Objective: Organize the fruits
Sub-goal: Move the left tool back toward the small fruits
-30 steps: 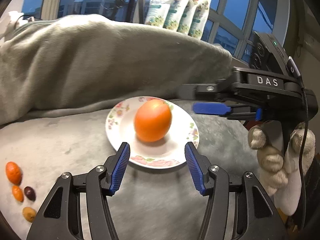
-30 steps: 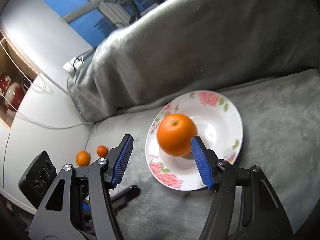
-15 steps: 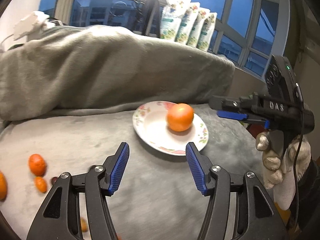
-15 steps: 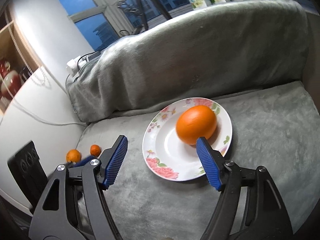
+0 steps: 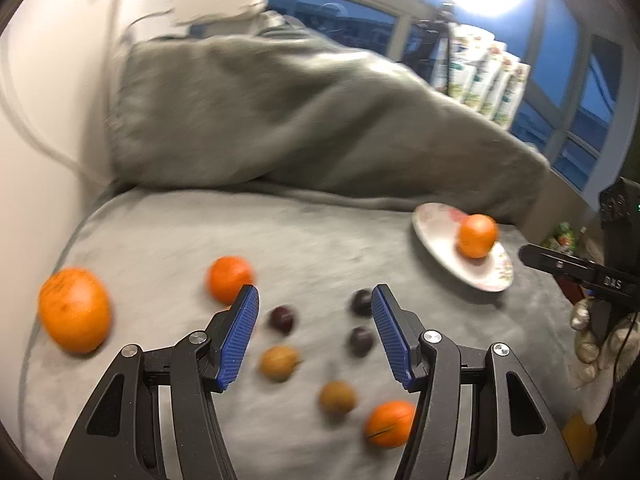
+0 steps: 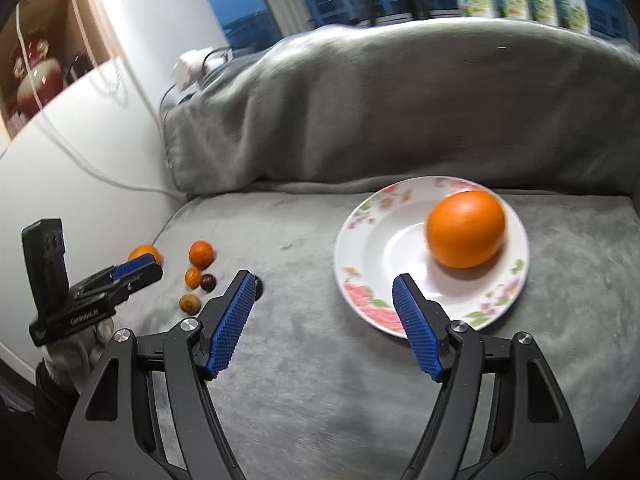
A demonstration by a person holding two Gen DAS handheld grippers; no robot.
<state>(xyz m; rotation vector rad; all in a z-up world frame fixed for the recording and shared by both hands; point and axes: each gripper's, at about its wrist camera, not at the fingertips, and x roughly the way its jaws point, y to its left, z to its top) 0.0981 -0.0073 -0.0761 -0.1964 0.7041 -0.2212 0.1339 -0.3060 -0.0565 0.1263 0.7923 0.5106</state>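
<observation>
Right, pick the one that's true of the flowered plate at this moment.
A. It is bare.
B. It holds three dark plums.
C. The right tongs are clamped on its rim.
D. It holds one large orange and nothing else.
D: the right wrist view shows a single large orange resting on the flowered plate, the other fruits lying off on the grey cushion, and the right tongs open with nothing between them.

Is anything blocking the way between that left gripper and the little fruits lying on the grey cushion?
Nothing visible does. The left gripper hangs open right over the small dark and brown fruits, with only bare cushion around them.
</observation>
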